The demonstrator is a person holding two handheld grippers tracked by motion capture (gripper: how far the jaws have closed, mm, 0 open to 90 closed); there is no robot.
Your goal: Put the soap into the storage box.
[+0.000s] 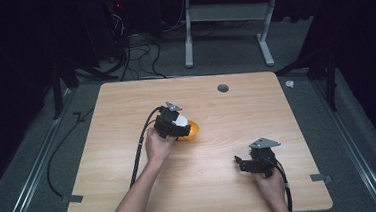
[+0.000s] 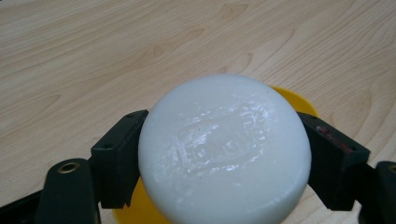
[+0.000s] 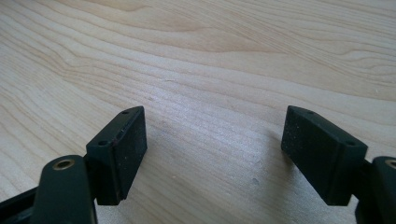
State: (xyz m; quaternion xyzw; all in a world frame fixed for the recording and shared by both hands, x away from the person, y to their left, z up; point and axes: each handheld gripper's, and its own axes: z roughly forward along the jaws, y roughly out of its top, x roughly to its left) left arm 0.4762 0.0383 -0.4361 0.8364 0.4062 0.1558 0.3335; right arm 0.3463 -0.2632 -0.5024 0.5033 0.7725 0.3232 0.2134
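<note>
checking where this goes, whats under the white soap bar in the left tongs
A yellow dish sits on the table beneath the white soap bar, peeking out behind and below it. The soap covers most of the dish, so its inside is hidden.

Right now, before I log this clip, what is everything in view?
soap: one, white, round, clamped between the left gripper's jaws
dish: one, yellow, on the table under the soap
table: one, light wood, with a dark round hole near the far edge
desk frame: one, white, on the floor beyond the table
left gripper: one, black, mid-table
right gripper: one, black, jaws wide apart over bare wood, near right
hands: two, one per gripper
</note>
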